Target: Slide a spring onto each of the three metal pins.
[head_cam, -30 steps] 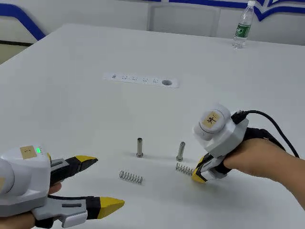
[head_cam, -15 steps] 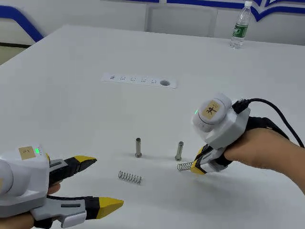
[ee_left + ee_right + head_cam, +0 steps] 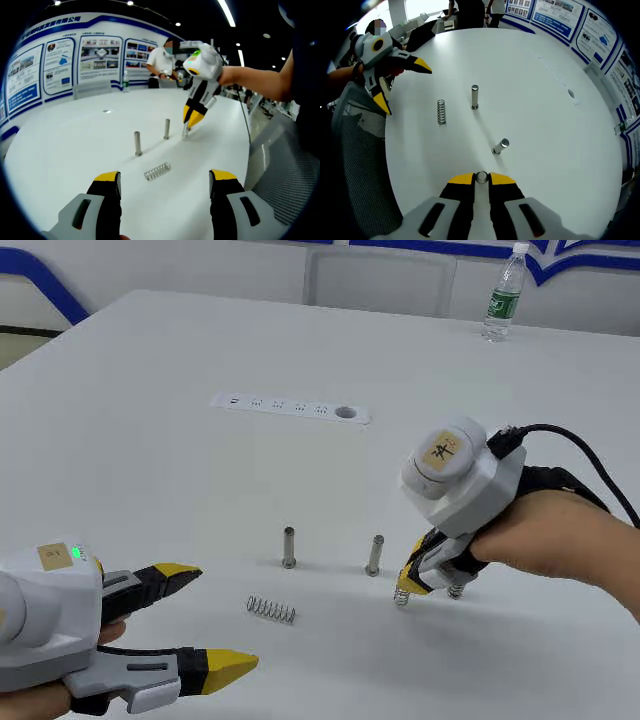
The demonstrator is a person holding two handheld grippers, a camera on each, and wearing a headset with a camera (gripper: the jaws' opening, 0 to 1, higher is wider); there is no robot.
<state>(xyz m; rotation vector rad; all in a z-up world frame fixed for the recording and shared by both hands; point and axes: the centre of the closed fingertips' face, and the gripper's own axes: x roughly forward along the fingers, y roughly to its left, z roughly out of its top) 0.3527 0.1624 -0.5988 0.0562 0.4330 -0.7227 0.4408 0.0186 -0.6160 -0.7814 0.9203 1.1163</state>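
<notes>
A: right tool point(image 3: 408, 587)?
B: clamped on a spring point(image 3: 402, 598). Spring stands upright, low end down by the worktop point(image 3: 150, 390), just right of the near pin point(image 3: 374, 555)
A: what does the next move hinge on?
B: pin's upright too, so the axes match, but the spring sits beside it and below its top. My guess is lift, then shift left. The right tool's the closer one
A: left tool point(image 3: 215, 618)?
B: wide open, holding nothing. A loose spring point(image 3: 271, 609) lies flat between it and the far pin point(image 3: 289, 547). Nothing in the way
</notes>
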